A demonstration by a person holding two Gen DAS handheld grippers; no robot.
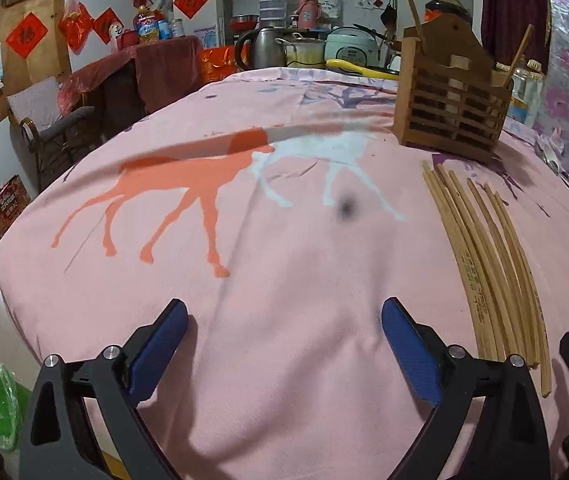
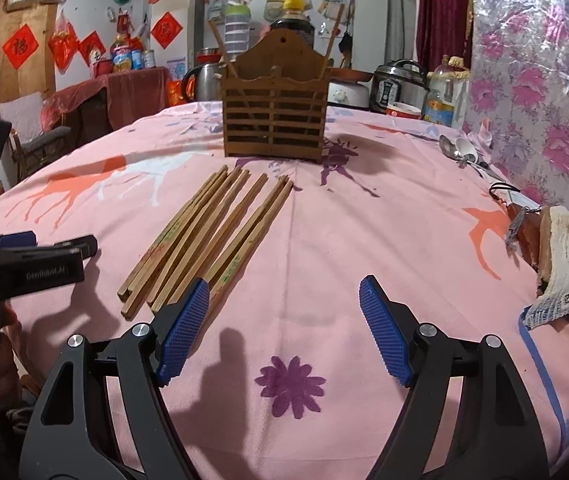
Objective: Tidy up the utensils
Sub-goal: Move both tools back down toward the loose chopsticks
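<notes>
Several wooden chopsticks (image 2: 212,236) lie side by side on the pink cloth, ends toward a slatted wooden utensil holder (image 2: 274,116) that has two chopsticks standing in it. My right gripper (image 2: 284,300) is open and empty just above the cloth, its left pad beside the near chopstick ends. In the left wrist view the chopsticks (image 1: 488,264) lie to the right and the holder (image 1: 450,116) stands at the far right. My left gripper (image 1: 284,316) is open with only cloth between its fingers. The left gripper (image 2: 36,256) also shows at the right wrist view's left edge.
Spoons (image 2: 462,152) lie near the table's far right edge. A cloth bundle and a packet (image 2: 568,260) sit at the right edge with keys beside them. A kettle, pots and a rice cooker (image 2: 398,84) stand behind the table (image 2: 384,240). A floral wall covering is on the right.
</notes>
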